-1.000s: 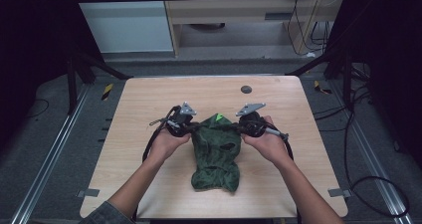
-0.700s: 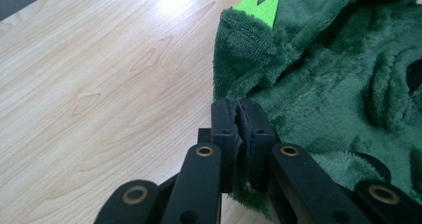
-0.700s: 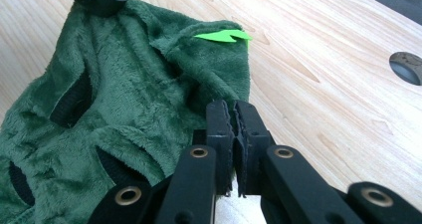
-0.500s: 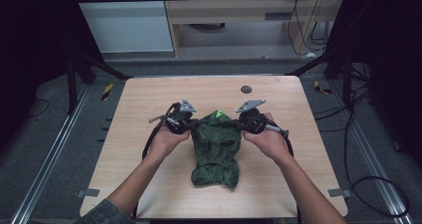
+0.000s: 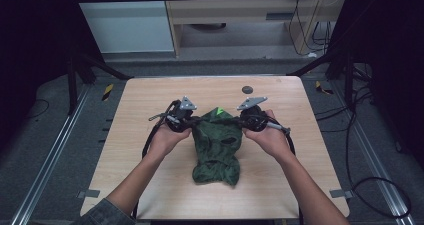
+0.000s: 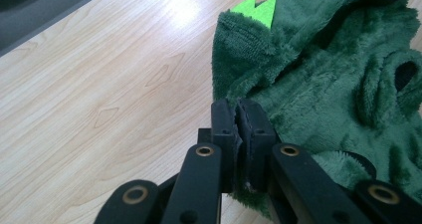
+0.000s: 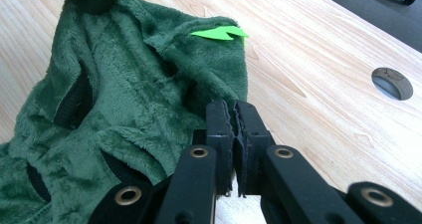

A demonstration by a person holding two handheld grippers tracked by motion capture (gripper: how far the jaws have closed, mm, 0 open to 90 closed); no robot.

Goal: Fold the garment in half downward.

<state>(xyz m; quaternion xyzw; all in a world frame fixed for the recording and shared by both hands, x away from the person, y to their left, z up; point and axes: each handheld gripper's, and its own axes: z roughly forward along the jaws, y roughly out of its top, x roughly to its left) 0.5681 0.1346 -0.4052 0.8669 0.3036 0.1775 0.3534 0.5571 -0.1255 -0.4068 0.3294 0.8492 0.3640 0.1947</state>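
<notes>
A dark green fleecy garment with several openings lies on the wooden table, its far end lifted a little. A bright green felt spike sticks up from that end. My left gripper is shut on the garment's left edge, and in the left gripper view its jaws pinch the fleece. On the opposite edge my right gripper is shut as well; its jaws meet on the fabric just below the spike. The fleece is stretched between the two hands.
A round dark hole sits in the tabletop beyond the right gripper, also seen as the hole in the right gripper view. Cables trail from both grippers across the table. Metal rails and floor cables surround the table.
Both hands and the garment have shifted slightly toward the far side of the table. Both grips are unchanged.
</notes>
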